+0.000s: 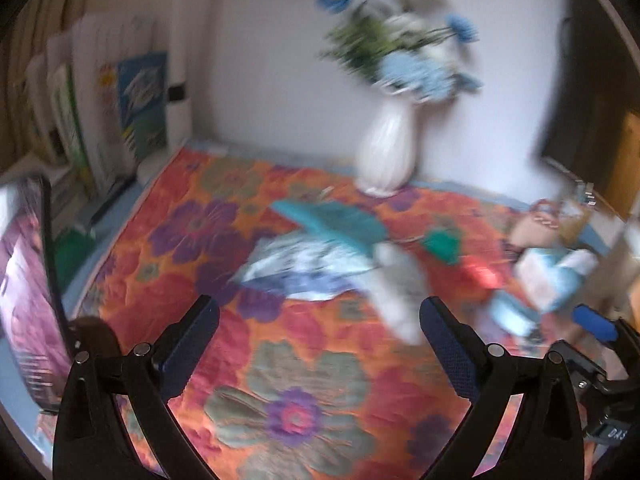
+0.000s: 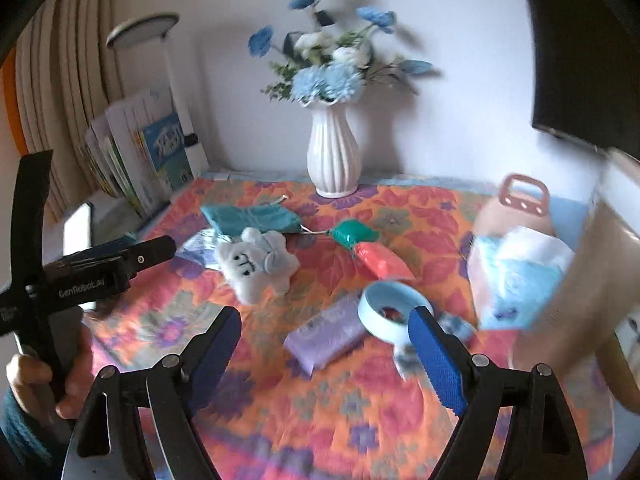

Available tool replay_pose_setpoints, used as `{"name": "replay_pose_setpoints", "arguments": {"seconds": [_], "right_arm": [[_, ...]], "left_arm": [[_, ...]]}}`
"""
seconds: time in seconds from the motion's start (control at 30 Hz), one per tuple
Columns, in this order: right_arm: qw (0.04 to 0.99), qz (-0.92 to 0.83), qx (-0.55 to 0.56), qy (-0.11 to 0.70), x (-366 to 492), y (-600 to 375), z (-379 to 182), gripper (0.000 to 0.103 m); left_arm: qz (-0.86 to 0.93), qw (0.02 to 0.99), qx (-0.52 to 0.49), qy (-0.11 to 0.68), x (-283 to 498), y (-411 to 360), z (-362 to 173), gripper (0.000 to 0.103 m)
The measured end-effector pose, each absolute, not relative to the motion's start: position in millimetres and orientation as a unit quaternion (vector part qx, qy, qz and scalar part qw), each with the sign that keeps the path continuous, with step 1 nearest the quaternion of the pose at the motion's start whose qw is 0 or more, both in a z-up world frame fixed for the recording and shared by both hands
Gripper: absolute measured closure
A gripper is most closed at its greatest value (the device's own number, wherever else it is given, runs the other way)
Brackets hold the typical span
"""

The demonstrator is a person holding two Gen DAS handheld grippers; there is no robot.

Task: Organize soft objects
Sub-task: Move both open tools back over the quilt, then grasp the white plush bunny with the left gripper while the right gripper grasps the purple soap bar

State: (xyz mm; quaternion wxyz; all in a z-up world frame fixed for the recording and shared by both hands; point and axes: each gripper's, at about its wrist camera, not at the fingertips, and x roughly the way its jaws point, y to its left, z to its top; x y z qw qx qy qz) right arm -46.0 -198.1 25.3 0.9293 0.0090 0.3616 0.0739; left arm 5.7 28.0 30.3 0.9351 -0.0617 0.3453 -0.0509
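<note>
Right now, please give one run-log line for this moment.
left gripper: open, empty | right gripper: open, empty | plush toy: on quilt, untouched

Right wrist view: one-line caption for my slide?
Open right gripper above a floral cloth strewn with a plush toy, purple pack and blue ring.

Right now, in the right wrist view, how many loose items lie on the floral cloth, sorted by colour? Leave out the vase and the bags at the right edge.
Teal or green: 2, the teal pouch and green packet
Orange-red: 1, the orange packet
Grey-white: 1, the plush toy
Purple: 1, the purple pack
Light blue: 1, the blue ring
Total: 6
</note>
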Motion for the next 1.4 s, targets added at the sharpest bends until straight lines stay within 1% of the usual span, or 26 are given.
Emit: {"name": "replay_pose_setpoints", "arguments": {"seconds": [0.07, 0.17, 0.23, 0.3, 0.5, 0.67, 0.97, 1.07, 1.17, 1.23, 1.3, 1.4], "right_arm": [[0.93, 0.061, -0.017, 0.361, -34.3, -187.1, 6.8, 0.019], [0.928, 0.064, -0.02, 0.368, -26.7, -180.6, -8.9, 0.019], [0.925, 0.064, -0.016, 0.374, -24.4, -181.6, -17.5, 0.019], [0.922, 0.058, -0.017, 0.382, -20.5, -183.3, -23.4, 0.019], [0.923, 0.057, 0.006, 0.382, -18.6, -193.4, -26.0, 0.019], [0.92, 0.062, -0.002, 0.388, -17.6, -189.3, -27.8, 0.019], [0.916, 0.078, 0.02, 0.392, -16.0, -195.2, -28.5, 0.019], [0.914, 0.068, 0.033, 0.399, -16.1, -199.2, -28.5, 0.019], [0.892, 0.075, 0.087, 0.437, -17.0, -205.9, -33.5, 0.019], [0.874, 0.089, 0.133, 0.458, -19.9, -207.3, -40.2, 0.019], [0.862, 0.096, 0.151, 0.475, -20.1, -203.1, -45.0, 0.019], [0.853, 0.089, 0.158, 0.489, -11.9, -196.2, -49.7, 0.019]], "left_arm": [[-0.044, 0.93, -0.071, 0.358, 10.1, 34.5, 13.3, 0.003], [-0.042, 0.925, -0.092, 0.367, 14.9, 42.0, -5.4, 0.003], [-0.039, 0.92, -0.098, 0.377, 17.4, 42.7, -8.2, 0.003], [-0.037, 0.923, -0.097, 0.37, 14.8, 41.1, -7.4, 0.003], [-0.042, 0.922, -0.076, 0.378, 16.5, 32.8, -9.6, 0.003], [-0.047, 0.92, -0.073, 0.382, 18.6, 32.4, -11.0, 0.003], [-0.075, 0.919, -0.082, 0.379, 17.5, 33.2, -9.0, 0.003], [-0.098, 0.91, -0.107, 0.389, 17.3, 36.1, -6.6, 0.005], [-0.149, 0.887, -0.16, 0.406, 17.8, 36.7, -6.0, 0.019], [-0.18, 0.863, -0.19, 0.432, 25.9, 31.8, -9.4, 0.035], [-0.191, 0.846, -0.202, 0.454, 34.3, 22.9, -13.8, 0.037], [-0.193, 0.844, -0.2, 0.458, 46.0, 7.5, -13.6, 0.037]]}}
